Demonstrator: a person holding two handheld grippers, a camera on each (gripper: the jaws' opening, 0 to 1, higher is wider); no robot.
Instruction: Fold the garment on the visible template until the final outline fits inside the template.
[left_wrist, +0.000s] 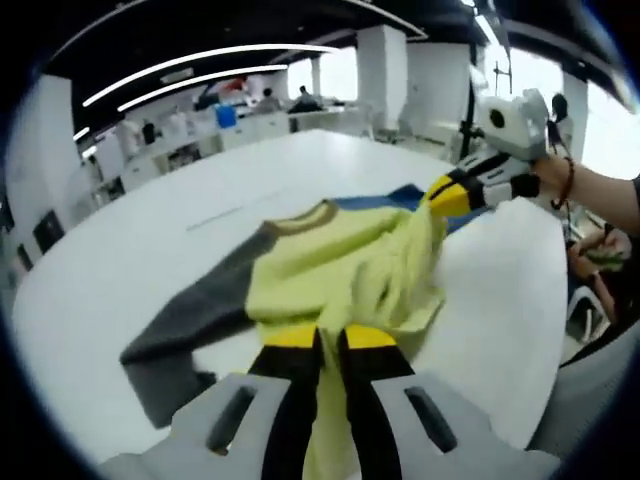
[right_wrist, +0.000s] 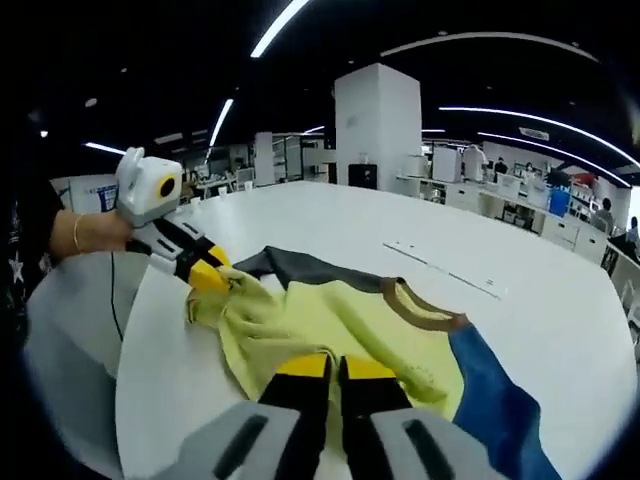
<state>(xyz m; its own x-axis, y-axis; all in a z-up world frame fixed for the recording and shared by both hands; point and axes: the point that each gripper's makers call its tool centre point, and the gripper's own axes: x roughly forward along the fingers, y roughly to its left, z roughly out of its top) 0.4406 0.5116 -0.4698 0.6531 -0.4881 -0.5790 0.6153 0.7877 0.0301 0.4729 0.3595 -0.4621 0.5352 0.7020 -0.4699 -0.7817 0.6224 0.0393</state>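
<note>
A long-sleeved garment lies bunched on the white table (left_wrist: 130, 260), with a pale yellow body (left_wrist: 330, 275), a grey sleeve (left_wrist: 185, 325), a blue sleeve (left_wrist: 385, 200) and a brown collar (left_wrist: 305, 218). My left gripper (left_wrist: 330, 335) is shut on the yellow hem, which runs down between its jaws. My right gripper (left_wrist: 448, 195) comes in from the right, shut on another part of the yellow fabric and lifting it. In the right gripper view, the right gripper (right_wrist: 335, 367) pinches the yellow body (right_wrist: 330, 320), and the left gripper (right_wrist: 208, 275) holds the far edge. The blue sleeve (right_wrist: 490, 400) lies at lower right.
Faint thin marks (left_wrist: 230, 215) cross the tabletop beyond the garment, the same marks (right_wrist: 440, 265) showing in the right gripper view. A hand with a bracelet (left_wrist: 560, 180) holds the right gripper. Desks, a white pillar (right_wrist: 378, 125) and people stand far behind.
</note>
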